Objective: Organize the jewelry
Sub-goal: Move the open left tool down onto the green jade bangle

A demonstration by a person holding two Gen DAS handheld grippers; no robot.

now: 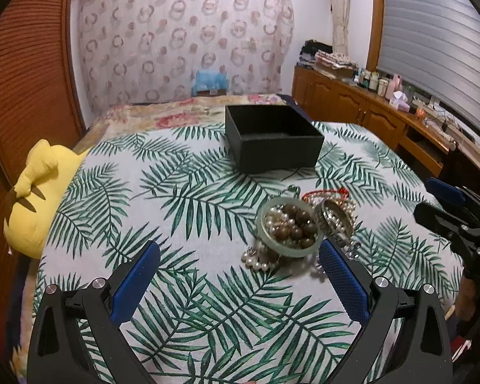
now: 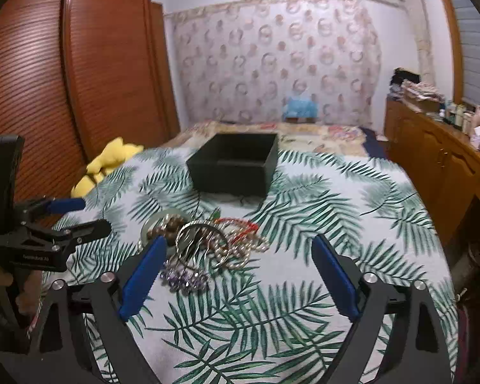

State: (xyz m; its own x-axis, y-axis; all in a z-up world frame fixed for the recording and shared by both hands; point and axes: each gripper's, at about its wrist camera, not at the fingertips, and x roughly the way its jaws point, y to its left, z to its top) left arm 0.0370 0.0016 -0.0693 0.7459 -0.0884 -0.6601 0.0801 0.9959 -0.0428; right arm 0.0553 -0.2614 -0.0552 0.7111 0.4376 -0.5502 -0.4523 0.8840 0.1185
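Hovering with jaws spread and empty, each hand-held gripper (image 1: 240, 275) (image 2: 236, 268) nears the jewelry pile (image 1: 299, 227), light, tangled, slippery strands best pinched at the rigid bangle (image 1: 288, 228).

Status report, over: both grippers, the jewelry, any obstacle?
Left gripper open, empty. Right gripper open, empty. Jewelry pile loose on leaf-print cloth; black box open behind. Nothing in the way.

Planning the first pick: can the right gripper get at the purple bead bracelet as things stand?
Probably yes. The right gripper is open and empty, and the purple bead bracelet lies at the near edge of the jewelry pile, close to its left finger, with nothing on top.
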